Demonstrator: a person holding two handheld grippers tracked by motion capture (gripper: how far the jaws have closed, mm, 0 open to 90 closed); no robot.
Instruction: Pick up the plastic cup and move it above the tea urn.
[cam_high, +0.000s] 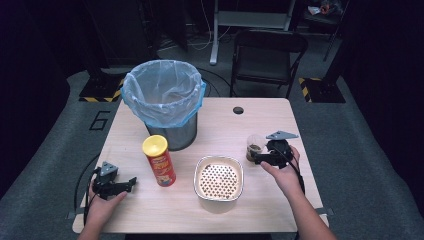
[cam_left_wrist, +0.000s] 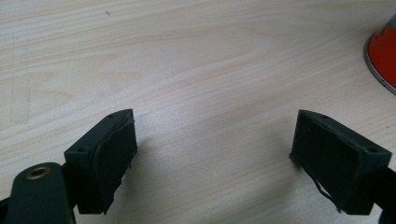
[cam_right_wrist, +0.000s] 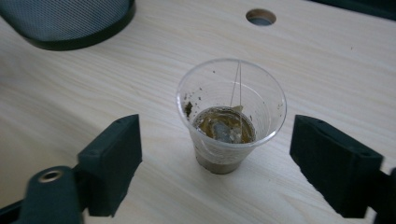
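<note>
A clear plastic cup (cam_right_wrist: 231, 115) with brown dregs and a tea bag stands on the wooden table (cam_high: 215, 215), right of centre (cam_high: 254, 146). My right gripper (cam_right_wrist: 215, 161) is open, its jaws on either side of the cup without touching it; in the high view it (cam_high: 260, 157) sits just beside the cup. Near the front left edge my left gripper (cam_high: 131, 183) rests open above bare wood (cam_left_wrist: 212, 144), nothing between its jaws. A red chip can with a yellow lid (cam_high: 159, 160) stands upright to its right; the can's base (cam_left_wrist: 384, 56) shows at the far right of the left gripper view.
A mesh bin (cam_high: 165, 102) lined with a blue bag stands at the back left of the table; its base (cam_right_wrist: 70, 21) is seen from the right gripper. A perforated bowl-like strainer (cam_high: 218, 177) sits centre front. A cable hole (cam_high: 238, 110) lies behind the cup. A folding chair (cam_high: 265, 57) stands beyond the table.
</note>
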